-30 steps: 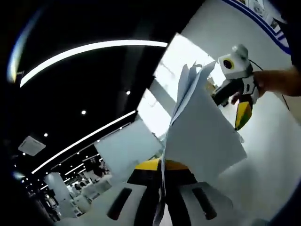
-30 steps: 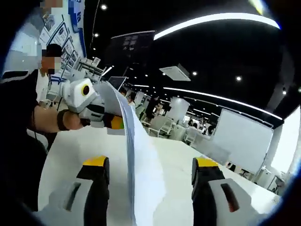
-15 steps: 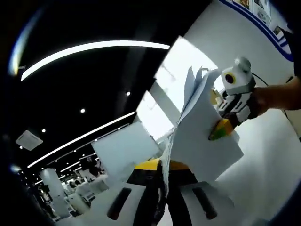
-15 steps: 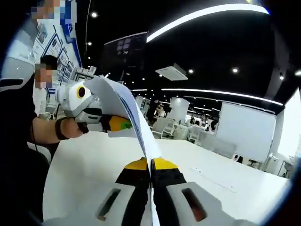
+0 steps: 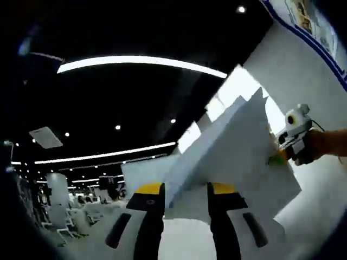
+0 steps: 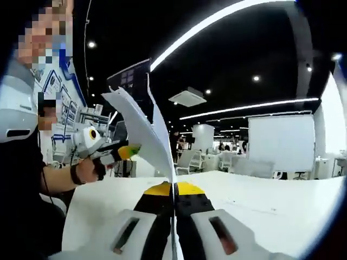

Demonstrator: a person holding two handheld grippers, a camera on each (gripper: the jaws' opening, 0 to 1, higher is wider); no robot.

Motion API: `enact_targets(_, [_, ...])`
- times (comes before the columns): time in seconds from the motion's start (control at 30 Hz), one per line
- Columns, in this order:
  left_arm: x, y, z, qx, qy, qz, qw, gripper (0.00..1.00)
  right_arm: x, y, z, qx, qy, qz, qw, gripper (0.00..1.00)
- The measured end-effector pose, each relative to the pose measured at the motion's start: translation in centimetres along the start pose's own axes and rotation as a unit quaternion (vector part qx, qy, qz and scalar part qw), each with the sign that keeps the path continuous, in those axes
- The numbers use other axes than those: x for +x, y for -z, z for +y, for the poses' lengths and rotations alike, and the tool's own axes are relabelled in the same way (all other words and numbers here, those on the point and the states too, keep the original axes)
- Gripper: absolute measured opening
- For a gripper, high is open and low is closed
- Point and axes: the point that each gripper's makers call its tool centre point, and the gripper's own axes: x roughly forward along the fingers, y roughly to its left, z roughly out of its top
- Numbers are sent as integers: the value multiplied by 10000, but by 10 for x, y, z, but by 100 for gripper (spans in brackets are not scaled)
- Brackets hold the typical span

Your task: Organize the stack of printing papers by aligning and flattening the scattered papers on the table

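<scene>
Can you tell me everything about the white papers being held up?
The stack of papers is plain white, thin and bendy, lifted above the white table. The right gripper is clamped shut on its lower edge, and the sheets curve up and fan apart at the top. In the left gripper view the stack slants between the open jaws of the left gripper.

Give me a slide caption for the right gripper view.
Right gripper clamps the upright paper stack above the white table.
</scene>
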Motion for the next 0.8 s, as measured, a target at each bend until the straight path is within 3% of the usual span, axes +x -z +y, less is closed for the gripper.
enact_targets(0.07, [-2, 7, 4, -452, -4, 17, 9990, 37, -4, -5, -2, 104, -46, -134, 9998, 0])
enact_targets(0.17, [-3, 21, 7, -1222, -3, 82, 9925, 44, -7, -12, 0, 214, -152, -336, 9991, 0])
enact_targets(0.27, [0, 45, -8, -2149, 351, 291, 9756, 45, -9, -22, 7, 449, -394, -609, 9964, 0])
enact_targets(0.4, [6, 62, -30, -2534, 764, 518, 9630, 45, -10, -24, 21, 506, -779, -676, 9934, 0])
enact_targets(0.53, [10, 63, -34, -2508, 877, 501, 9628, 45, -11, -20, 36, 420, -1172, -550, 9907, 0])
enact_targets(0.7, [10, 54, -35, -2674, 1088, 349, 9568, 44, -13, -18, 40, 458, -1343, -553, 9883, 0])
enact_targets(0.8, [8, 36, -43, -3021, 1447, 45, 9422, 31, -12, -14, 37, 463, -1312, -508, 9890, 0])
